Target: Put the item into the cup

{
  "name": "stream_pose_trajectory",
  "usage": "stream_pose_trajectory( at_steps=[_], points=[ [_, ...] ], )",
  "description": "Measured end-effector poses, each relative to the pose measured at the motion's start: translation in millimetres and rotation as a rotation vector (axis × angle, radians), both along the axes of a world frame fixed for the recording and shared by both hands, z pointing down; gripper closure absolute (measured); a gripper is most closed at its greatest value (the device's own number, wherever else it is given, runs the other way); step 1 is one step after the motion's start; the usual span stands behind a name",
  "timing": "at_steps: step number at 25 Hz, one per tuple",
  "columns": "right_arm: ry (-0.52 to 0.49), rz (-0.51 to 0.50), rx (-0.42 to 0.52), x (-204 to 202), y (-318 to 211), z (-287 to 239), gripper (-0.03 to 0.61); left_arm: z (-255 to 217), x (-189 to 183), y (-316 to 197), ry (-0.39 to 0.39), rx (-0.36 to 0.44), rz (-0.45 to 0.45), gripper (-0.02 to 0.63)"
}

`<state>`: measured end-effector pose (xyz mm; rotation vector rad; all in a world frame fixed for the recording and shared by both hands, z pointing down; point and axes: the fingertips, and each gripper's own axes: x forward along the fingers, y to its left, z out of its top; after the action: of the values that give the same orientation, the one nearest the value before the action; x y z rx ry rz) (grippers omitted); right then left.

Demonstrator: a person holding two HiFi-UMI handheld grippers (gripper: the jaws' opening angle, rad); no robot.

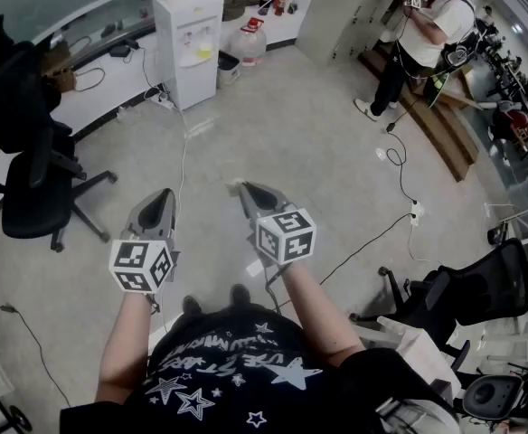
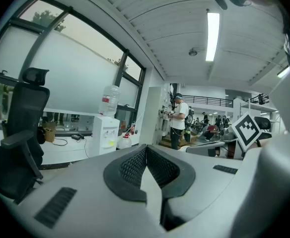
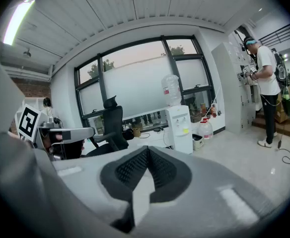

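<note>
Cup and item, can't place either one right now, while the left gripper and right gripper hang side by side mid-frame over the floor, both jaw pairs clenched tip to tip on nothing, water dispenser upper left.

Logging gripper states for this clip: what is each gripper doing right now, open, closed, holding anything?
Left gripper: closed, nothing between the jaws.
Right gripper: closed, nothing between the jaws.
</note>
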<state>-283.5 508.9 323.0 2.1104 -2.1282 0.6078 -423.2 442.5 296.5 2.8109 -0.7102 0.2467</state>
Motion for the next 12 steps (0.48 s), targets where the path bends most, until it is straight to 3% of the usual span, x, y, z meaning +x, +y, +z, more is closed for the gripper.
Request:
stream_pose_trajectory(
  at_steps=[12],
  points=[
    [0.018, 0.004, 0.026, 39.1, 23.0, 7.4, 0.578, 27.3, 37.4, 21.6, -0.035, -0.037, -0.015, 0.606]
  ],
)
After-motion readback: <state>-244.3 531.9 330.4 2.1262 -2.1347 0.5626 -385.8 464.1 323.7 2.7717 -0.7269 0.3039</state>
